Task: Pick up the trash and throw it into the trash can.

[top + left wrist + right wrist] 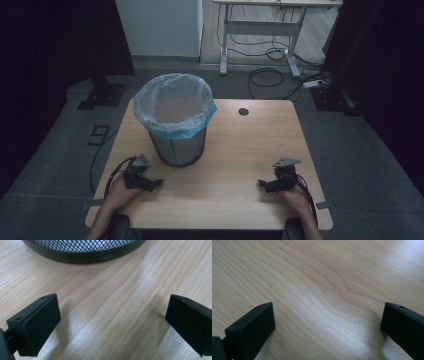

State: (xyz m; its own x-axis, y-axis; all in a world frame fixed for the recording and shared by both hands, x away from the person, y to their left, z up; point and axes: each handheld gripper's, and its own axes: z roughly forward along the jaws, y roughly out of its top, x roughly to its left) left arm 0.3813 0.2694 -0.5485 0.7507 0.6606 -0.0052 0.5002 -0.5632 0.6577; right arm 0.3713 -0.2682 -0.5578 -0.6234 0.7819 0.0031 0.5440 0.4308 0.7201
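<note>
**Bin lies up and right of the left gripper**

Lower left of the high view, the left gripper [156, 184] rests on the table [250, 150], jaws spread and empty. The right gripper [262, 184], lower right, is equally released. The mesh bin [176, 120] stands upright beyond, nearer the left.

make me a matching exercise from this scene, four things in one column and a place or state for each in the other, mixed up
Things:
1. waste bin
2. left gripper
3. right gripper
4. round hole

Places or states:
A. far side of the table, right of the bin
B. near right part of the table, jaws open, nothing between them
C. lined with a pale blue bag
D. just in front of the bin, jaws open

Pairs: 1-C, 2-D, 3-B, 4-A
</note>
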